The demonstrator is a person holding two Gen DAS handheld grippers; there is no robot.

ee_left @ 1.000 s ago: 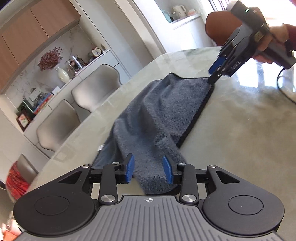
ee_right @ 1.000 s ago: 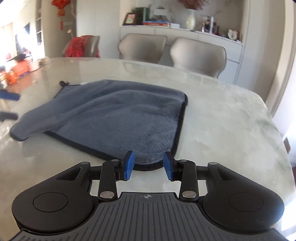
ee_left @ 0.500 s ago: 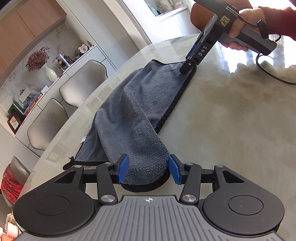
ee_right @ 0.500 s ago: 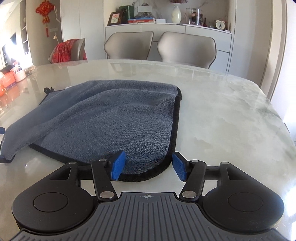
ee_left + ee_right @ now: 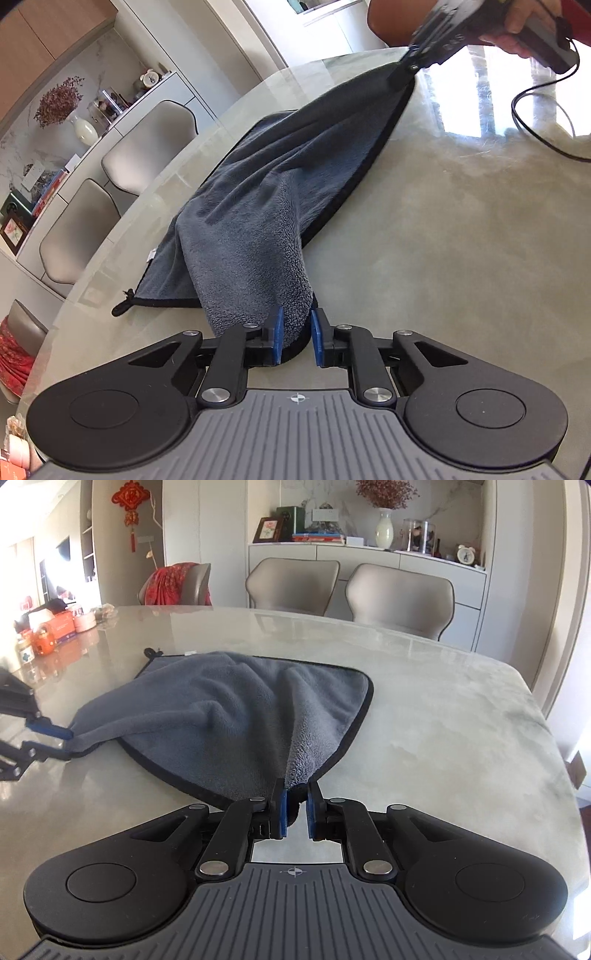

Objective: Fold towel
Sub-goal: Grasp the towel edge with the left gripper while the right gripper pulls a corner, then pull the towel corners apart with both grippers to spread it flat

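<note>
Towel (image 5: 266, 206) first: grey, fluffy, black-edged, it sprawls on the pale marbled table (image 5: 461, 240), and both near corners are up off the surface in my two grips. Its far edge lies flat on the tabletop, with a small black loop (image 5: 149, 652) at the far left corner, while the middle rises in soft ridges toward each raised corner.

My left gripper (image 5: 295, 341) has just been closing, and now its blue pads (image 5: 277, 338) are pinched onto a bunched corner of cloth, the black hem curling out just below them. From there the fabric rises in a thick roll and runs away toward the far side.

My right gripper (image 5: 295, 814) has just been closing too, and its blue pads (image 5: 283, 814) clamp the other near corner; the cloth fans out from the tips in a peak, clear of the table at that point. Seen from the left wrist, that gripper sits at the top right, blurred, my hand (image 5: 524, 22) wrapped around its handle, a black cable (image 5: 532, 122) trailing onto the table beside it.

Between the two grips the near hem sags in a curve down to the marble.

Beyond the table stand two beige chairs (image 5: 347, 590) and a white sideboard (image 5: 369, 554) with a vase (image 5: 384, 528).
</note>
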